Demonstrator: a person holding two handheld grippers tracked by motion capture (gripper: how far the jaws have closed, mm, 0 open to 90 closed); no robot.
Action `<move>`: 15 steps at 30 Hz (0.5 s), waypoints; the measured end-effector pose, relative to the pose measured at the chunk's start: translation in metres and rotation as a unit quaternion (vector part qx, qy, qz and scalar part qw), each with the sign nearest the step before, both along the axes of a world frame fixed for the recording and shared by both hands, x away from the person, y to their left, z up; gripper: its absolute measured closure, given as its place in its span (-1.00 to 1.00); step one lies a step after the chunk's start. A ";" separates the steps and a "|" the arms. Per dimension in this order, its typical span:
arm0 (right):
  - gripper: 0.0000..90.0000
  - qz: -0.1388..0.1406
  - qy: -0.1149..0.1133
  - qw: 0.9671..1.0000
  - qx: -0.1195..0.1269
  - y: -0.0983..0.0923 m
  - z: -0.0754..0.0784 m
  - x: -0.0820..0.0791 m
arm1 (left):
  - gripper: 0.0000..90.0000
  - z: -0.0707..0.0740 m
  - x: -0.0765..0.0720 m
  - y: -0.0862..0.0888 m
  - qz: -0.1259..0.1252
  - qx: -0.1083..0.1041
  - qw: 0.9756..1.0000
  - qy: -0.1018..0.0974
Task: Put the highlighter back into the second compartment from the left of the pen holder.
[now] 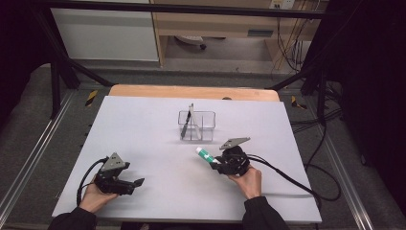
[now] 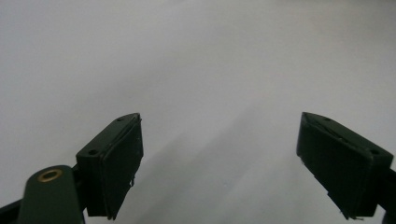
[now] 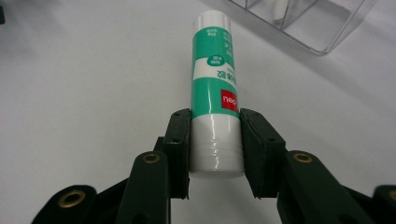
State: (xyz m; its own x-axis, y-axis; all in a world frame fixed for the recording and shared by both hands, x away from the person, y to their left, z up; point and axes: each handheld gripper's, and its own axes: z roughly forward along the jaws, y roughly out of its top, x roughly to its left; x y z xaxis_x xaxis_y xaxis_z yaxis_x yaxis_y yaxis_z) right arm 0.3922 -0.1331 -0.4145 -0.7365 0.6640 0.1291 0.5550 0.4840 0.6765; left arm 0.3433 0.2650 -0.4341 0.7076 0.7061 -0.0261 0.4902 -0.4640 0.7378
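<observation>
A wide white table (image 1: 143,143) takes most of the high view, with a strip of light wood at its far edge. On it, a little past the middle, stands a clear plastic organizer (image 1: 197,125) with several compartments; a dark pen (image 1: 187,120) leans upright inside its left part. In the right gripper view one corner of the same organizer (image 3: 322,28) appears at the top right, near the far end of the held thing but apart from it.

The right gripper (image 1: 216,161) is in the person's right hand (image 1: 248,181), just in front of the organizer and slightly to its right. Its jaws are closed on a glue stick (image 1: 206,155) – a white tube with a green label and a small red mark. In the right gripper view the glue stick (image 3: 215,93) is pressed between the two black pads at its white lower end, and the rest of it points away from the gripper, toward the organizer. In the high view it sits above the table, tilted, with its free end up and to the left.

The left gripper (image 1: 136,182) rests low near the front left of the table, held by the left hand (image 1: 93,197). Its jaws stand wide apart – in the left gripper view only bare white surface lies between them.
</observation>
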 end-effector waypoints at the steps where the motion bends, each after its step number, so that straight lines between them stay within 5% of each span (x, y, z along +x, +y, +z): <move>1: 0.46 0.006 0.001 1.000 -0.003 0.000 0.000 -0.001 | -0.68 0.001 0.000 -0.001 -0.005 0.001 1.000 -0.002; 15: 0.46 0.060 0.020 0.998 -0.007 -0.005 0.010 -0.013 | -0.69 0.010 -0.006 -0.025 -0.067 0.020 0.997 -0.026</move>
State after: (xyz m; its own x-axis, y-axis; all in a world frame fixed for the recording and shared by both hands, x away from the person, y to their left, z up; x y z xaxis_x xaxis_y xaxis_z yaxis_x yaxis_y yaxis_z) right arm 0.3795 -0.1386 -0.4044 -0.8051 0.5736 0.1511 0.5187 0.5572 0.6484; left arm 0.3374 0.2404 -0.4245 0.7950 0.6053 0.0397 0.3838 -0.5525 0.7399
